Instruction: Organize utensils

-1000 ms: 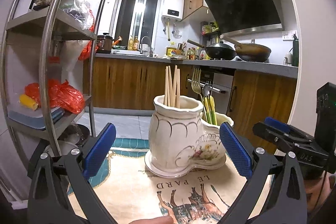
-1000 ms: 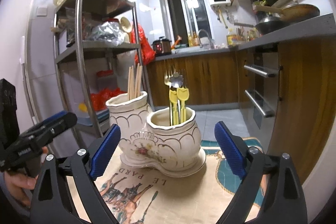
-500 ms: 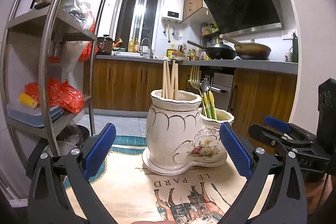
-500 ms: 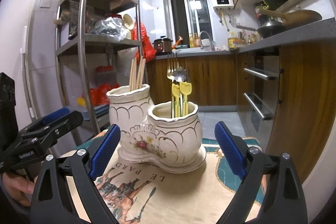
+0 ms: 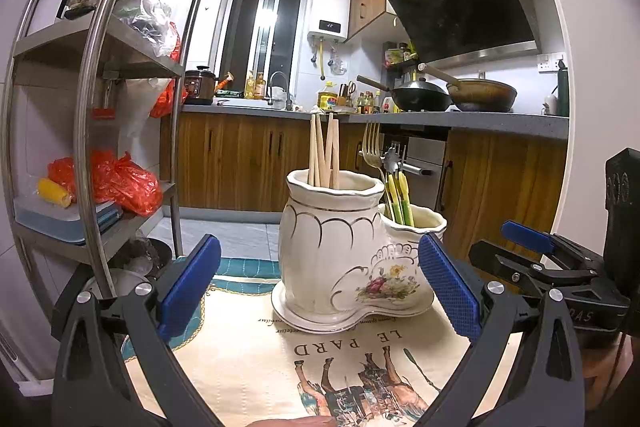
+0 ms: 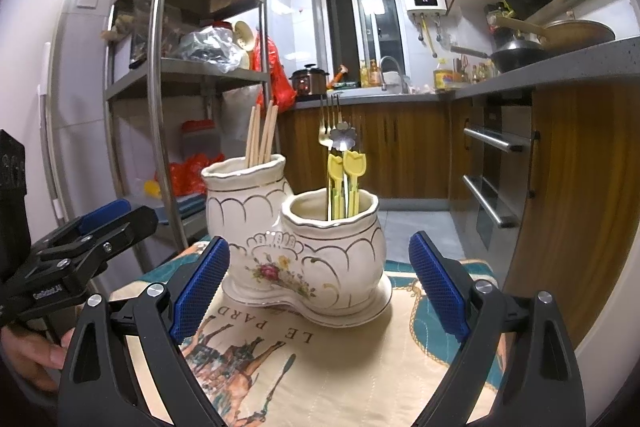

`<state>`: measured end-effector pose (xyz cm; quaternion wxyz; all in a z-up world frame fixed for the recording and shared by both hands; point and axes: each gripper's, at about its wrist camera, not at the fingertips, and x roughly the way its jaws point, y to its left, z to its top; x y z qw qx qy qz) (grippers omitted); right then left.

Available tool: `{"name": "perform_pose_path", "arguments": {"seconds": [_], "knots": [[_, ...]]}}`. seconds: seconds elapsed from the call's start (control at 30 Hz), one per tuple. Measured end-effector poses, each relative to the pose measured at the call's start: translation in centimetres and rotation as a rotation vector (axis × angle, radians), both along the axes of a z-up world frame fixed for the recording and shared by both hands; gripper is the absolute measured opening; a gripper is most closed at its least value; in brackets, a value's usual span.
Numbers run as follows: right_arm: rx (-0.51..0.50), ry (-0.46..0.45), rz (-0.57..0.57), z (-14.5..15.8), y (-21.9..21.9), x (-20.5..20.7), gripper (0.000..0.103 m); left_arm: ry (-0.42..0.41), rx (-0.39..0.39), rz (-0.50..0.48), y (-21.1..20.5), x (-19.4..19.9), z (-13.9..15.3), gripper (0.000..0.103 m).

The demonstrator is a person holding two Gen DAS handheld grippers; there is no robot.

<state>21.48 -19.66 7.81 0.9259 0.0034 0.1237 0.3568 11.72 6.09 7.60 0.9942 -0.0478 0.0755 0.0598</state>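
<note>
A white ceramic double utensil holder [image 5: 344,259] with a flower print stands on the table; it also shows in the right wrist view [image 6: 296,247]. Its taller pot holds wooden chopsticks [image 5: 324,151] [image 6: 262,135]. Its lower pot holds a fork and spoon with yellow-green handles [image 5: 394,179] [image 6: 342,167]. My left gripper [image 5: 318,291] is open and empty, a little in front of the holder. My right gripper [image 6: 320,287] is open and empty, also just in front of it. Each gripper shows at the edge of the other's view.
The holder rests on a beige cloth [image 5: 352,359] printed with horses and "LE PARD". A metal shelf rack [image 5: 92,107] with red bags stands at the left. Kitchen cabinets, an oven [image 6: 496,179] and a counter with woks [image 5: 452,95] lie behind.
Both grippers have dropped lower and tilted up a little, so the holder sits higher in both views. Both stay open and empty.
</note>
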Motion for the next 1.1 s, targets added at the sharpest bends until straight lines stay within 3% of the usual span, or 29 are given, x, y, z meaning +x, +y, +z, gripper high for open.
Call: {"name": "perform_pose_path", "arguments": {"seconds": [1.1], "knots": [[0.0,0.006,0.003,-0.14,0.15,0.12,0.092,0.005,0.02,-0.022,0.01,-0.09,0.04,0.098]]}}
